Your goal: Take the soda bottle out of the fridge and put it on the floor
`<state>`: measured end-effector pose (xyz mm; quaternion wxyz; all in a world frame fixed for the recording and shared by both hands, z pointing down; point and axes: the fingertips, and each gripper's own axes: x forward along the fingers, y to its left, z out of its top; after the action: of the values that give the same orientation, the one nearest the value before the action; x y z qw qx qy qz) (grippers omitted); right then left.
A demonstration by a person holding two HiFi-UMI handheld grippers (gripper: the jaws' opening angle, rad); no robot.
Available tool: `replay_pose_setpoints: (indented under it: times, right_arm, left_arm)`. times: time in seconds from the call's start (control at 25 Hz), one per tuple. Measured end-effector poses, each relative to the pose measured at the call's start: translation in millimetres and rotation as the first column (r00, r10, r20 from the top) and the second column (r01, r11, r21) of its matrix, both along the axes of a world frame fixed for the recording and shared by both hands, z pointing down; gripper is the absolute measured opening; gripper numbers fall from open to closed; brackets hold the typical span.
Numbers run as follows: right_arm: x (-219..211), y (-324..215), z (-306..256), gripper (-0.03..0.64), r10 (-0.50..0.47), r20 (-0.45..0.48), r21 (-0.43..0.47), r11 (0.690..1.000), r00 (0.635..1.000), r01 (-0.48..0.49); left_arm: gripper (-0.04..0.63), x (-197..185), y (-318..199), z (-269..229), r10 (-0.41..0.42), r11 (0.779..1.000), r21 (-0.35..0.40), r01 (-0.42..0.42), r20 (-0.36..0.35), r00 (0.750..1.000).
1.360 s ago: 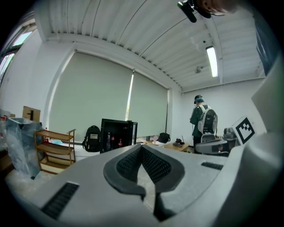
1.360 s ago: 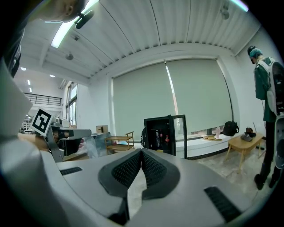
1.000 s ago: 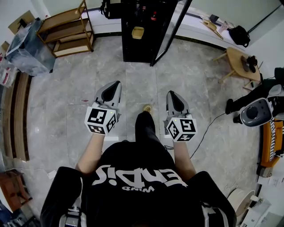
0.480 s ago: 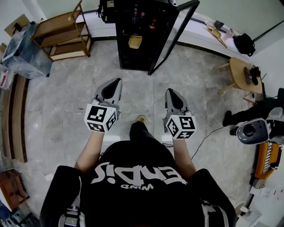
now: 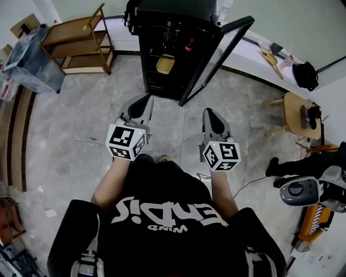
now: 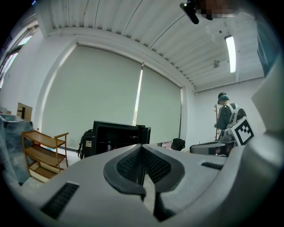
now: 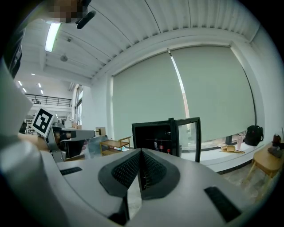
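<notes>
Far left, approx 10 o'clock: wrapped bundle (image 5: 30, 57), and just beside it at 11 the wooden shelf (image 5: 75, 40), both on the grey tiled floor (image 5: 65, 124)

Next, left tongs (image 5: 146, 99), held out front, tips pointing to 12. Jaws pressed together, nothing btwn them. The left gripper view backs that up: ribbed pads (image 6: 128, 165) meet along one line, so the tongs are empty. The marker cube (image 5: 126, 143) sits at the hand end

Dead ahead at 12: black fridge (image 5: 178, 11), glass door (image 5: 216, 54) swung wide open toward 1 o'clock. Inside, on an upper shelf, there's the soda bottle (image 5: 189, 45). It's dark w/ a red top, upright, in the fridge, well apart from both tongs. Below it, toward 11, a yellow item (image 5: 165, 65) on a lower shelf, too small to tell what it is

Right tongs (image 5: 207, 112) sit roughly level w/ the left pair and also point to 12 at the open fridge. Jaws shut together, and in the right gripper view the pads (image 7: 153, 168) touch edge to edge, nothing held

Over on the right: black bag (image 5: 305, 74) at 2 o'clock, round wooden stool (image 5: 296, 111) near it at approx 2:30, and a grey machine (image 5: 297, 190) down at 4. A thin cable (image 5: 246, 181) trails across the floor btwn the person and that machine
</notes>
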<state>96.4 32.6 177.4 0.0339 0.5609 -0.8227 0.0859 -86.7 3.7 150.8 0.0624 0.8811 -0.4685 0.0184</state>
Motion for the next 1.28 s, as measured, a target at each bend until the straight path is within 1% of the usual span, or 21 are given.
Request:
replay_pose_setpoints:
  times: [0.24, 0.56, 0.96, 1.04, 1.08, 1.16, 1.28]
  right_arm:
    - [4.6, -41.0, 3.1, 0.021, -0.017, 0.011, 0.006, 1.0, 1.0, 0.017]
    - [17.7, -89.8, 0.9, 0.021, 0.012, 0.02, -0.001, 1.0, 1.0, -0.012]
    - [17.4, -141.3, 5.9, 0.021, 0.019, 0.037, -0.014, 1.0, 0.999, -0.018]
    - [13.5, -150.0, 6.0, 0.021, 0.014, 0.038, -0.017, 1.0, 0.999, -0.013]
    - [11.4, -153.7, 6.0, 0.021, 0.011, 0.04, -0.018, 1.0, 0.999, -0.011]
    - [8.0, -160.2, 6.1, 0.021, 0.005, 0.044, -0.021, 1.0, 0.999, -0.004]
    - [3.2, -168.2, 8.4, 0.021, -0.004, 0.047, -0.027, 1.0, 0.999, 0.005]
  left_arm:
    - [0.006, 14.1, -39.9, -0.1, -0.006, 1.0, 0.018, 0.006, 0.011, 1.0]
    - [0.006, 28.5, -98.1, -2.2, 0.0, 1.0, 0.026, 0.0, -0.011, 1.0]
    - [0.01, 24.5, -151.3, 11.0, -0.029, 1.0, 0.002, 0.029, -0.015, 0.999]
    - [0.027, 22.8, -159.7, 13.1, -0.027, 1.0, -0.001, 0.027, -0.01, 1.0]
    - [0.046, 22.2, -163.7, 14.3, -0.024, 1.0, -0.004, 0.024, -0.007, 1.0]
    - [0.104, 23.0, -170.9, 16.8, -0.009, 1.0, -0.012, 0.009, -0.006, 1.0]
    - [0.149, 25.4, -179.8, 20.8, 0.015, 1.0, -0.025, -0.016, -0.008, 1.0]
